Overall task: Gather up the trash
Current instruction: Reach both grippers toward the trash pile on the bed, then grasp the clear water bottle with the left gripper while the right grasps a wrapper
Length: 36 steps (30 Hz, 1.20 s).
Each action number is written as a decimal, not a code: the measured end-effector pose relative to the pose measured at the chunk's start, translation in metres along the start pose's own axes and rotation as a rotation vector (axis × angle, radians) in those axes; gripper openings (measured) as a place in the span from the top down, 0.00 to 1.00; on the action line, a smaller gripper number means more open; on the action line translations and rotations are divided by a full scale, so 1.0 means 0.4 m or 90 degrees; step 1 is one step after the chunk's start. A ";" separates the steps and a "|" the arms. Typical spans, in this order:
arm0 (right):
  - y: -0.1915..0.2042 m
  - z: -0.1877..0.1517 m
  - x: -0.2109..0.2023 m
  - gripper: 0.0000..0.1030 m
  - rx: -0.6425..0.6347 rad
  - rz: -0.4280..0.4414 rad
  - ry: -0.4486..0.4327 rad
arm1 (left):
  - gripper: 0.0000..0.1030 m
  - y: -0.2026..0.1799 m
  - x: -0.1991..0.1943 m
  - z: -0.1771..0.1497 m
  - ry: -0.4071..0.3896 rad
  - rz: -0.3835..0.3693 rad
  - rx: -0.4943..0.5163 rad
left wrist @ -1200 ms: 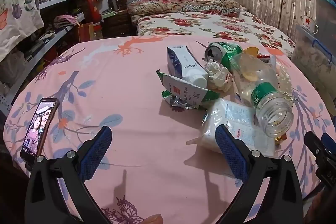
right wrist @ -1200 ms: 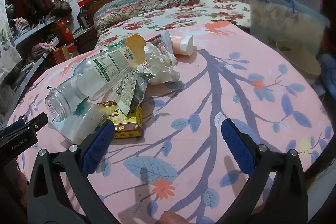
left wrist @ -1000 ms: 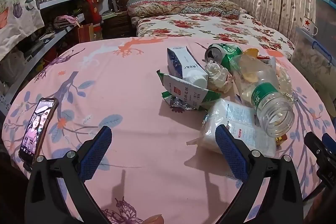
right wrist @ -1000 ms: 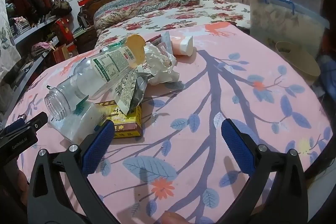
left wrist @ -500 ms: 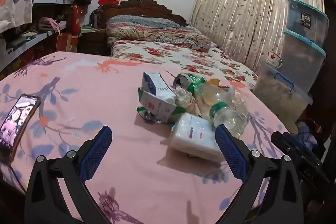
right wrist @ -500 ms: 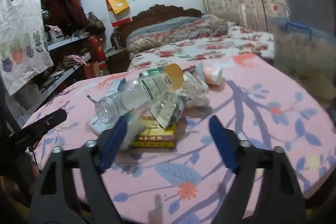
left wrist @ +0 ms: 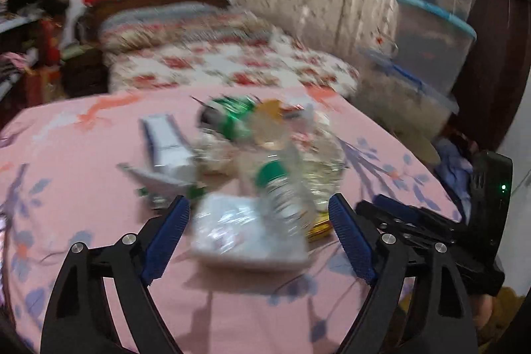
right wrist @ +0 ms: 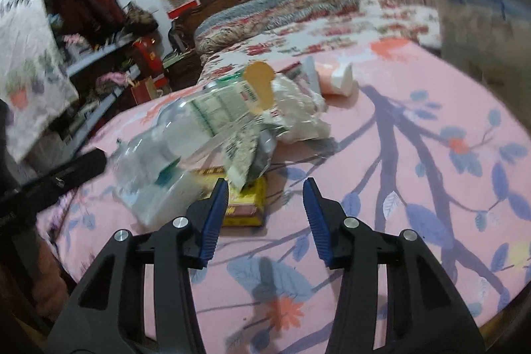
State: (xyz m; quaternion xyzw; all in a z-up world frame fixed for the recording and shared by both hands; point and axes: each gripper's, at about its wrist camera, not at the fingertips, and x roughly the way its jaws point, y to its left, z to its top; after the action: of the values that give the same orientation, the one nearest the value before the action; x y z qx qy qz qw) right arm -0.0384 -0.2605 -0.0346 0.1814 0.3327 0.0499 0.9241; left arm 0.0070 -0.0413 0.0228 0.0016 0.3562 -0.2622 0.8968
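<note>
A pile of trash lies on the pink flowered tablecloth: a clear plastic bottle with a green label, a white tissue pack, a green can, a white carton and a yellow box. My left gripper is open and empty, its jaws either side of the tissue pack. My right gripper is half open and empty, just right of the yellow box. The bottle and crumpled white wrappers show in the right wrist view. Both views are blurred.
A white-capped tube lies behind the pile. A bed stands beyond the table. Stacked plastic storage boxes stand at the right, cluttered shelves at the left.
Both grippers have moved closer to the pile and tilted. The right gripper's jaws have narrowed from wide open to half open. The phone at the left has left the left wrist view.
</note>
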 end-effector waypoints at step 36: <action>-0.375 0.164 -0.083 0.82 0.216 0.095 -0.154 | 0.39 -0.176 0.154 0.287 0.091 -0.189 -0.011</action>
State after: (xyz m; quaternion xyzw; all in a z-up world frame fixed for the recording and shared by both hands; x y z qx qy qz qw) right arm -0.0268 -0.4266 -0.0235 0.3627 0.2091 0.0391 0.9073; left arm 0.0845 -0.1526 0.0821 -0.0402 0.4179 -0.3877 0.8206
